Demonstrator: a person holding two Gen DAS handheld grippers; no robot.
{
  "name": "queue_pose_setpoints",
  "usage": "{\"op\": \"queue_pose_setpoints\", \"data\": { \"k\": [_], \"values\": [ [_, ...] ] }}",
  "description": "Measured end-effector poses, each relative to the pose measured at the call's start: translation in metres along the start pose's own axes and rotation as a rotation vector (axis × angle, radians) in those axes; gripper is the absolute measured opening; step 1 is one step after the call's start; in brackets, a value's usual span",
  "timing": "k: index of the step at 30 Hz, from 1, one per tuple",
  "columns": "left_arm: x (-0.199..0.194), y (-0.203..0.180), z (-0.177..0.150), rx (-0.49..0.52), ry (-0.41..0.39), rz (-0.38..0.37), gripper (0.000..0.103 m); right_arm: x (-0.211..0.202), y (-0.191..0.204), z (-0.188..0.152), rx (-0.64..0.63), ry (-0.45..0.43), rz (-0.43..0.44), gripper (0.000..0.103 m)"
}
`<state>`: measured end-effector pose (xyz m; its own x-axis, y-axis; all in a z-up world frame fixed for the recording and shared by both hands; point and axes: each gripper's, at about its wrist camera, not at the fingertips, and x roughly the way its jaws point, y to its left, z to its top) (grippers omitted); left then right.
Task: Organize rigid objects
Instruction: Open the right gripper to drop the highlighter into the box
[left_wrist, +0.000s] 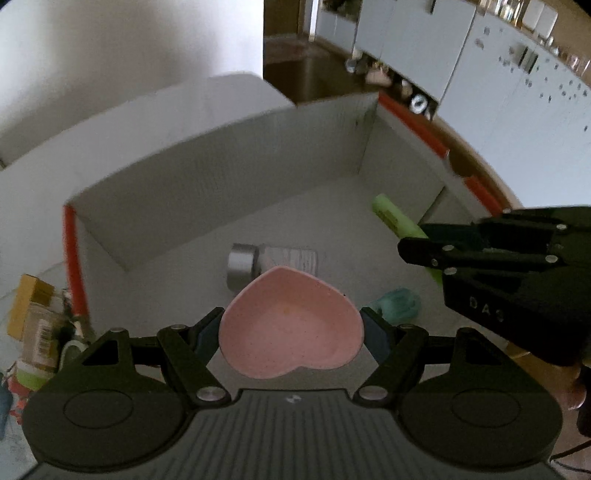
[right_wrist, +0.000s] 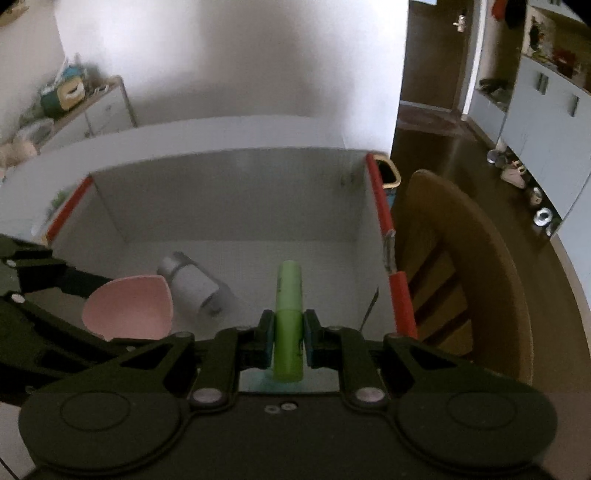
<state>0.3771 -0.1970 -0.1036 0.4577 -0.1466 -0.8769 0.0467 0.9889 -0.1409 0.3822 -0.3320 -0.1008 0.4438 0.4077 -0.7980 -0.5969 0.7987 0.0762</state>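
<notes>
**Both grippers loaded over the white box**

The left gripper (left_wrist: 290, 332) had its fingers (left_wrist: 206, 334) spread wide, and they were clamped on a pink heart-shaped dish (left_wrist: 291, 328), one pad pressing each side of the rim. The dish sat level between them, its hollow facing up and its point aimed away from the camera. In the right wrist view the same dish (right_wrist: 129, 308) hung above the box floor on the left.

The right gripper (right_wrist: 289, 345) had its fingers (right_wrist: 266, 343) drawn in narrow, pinching a light green marker (right_wrist: 290, 325) around its lower body. The marker stuck out forward past the pads, pointing into the box. From the left wrist view the marker (left_wrist: 395, 216) showed as a green stick poking out of the black right gripper (left_wrist: 424, 243) at the right edge.

Below both tools stood an open white box (left_wrist: 207, 177) with red-edged side walls. On its floor, just beyond the dish, lay a small bottle (left_wrist: 273, 262) on its side, silver cap to the left and white label up. Near the right finger of the left gripper lay a pale teal translucent thing (left_wrist: 397, 306), too blurred to name.

Outside the box on the left, a heap of packets and a yellow carton (left_wrist: 31, 306) crowded the bench. On the right stood a wooden chair (right_wrist: 461, 273), and farther back, pale blue cabinets (left_wrist: 517, 92).
</notes>
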Motion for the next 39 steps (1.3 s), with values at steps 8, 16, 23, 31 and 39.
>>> {"op": "queue_pose_setpoints", "data": {
  "k": [8, 16, 23, 31, 39],
  "values": [
    [0.027, -0.008, 0.009, 0.047, 0.113, 0.048, 0.078, 0.015, 0.004, 0.002, -0.085, 0.074, 0.001, 0.015],
    [0.041, -0.009, 0.013, 0.076, 0.231, 0.064, 0.078, 0.019, 0.003, 0.003, -0.096, 0.102, 0.005, 0.017],
    [0.047, -0.012, 0.016, 0.072, 0.303, 0.064, 0.077, 0.021, 0.001, 0.004, -0.089, 0.113, 0.003, 0.021],
    [0.033, -0.012, 0.012, 0.081, 0.256, 0.056, 0.077, 0.013, -0.003, 0.008, -0.040, 0.097, 0.017, 0.030],
    [0.004, -0.003, -0.011, 0.076, 0.146, 0.054, 0.078, -0.009, 0.002, 0.008, -0.014, 0.042, 0.014, 0.050]
  ]
}}
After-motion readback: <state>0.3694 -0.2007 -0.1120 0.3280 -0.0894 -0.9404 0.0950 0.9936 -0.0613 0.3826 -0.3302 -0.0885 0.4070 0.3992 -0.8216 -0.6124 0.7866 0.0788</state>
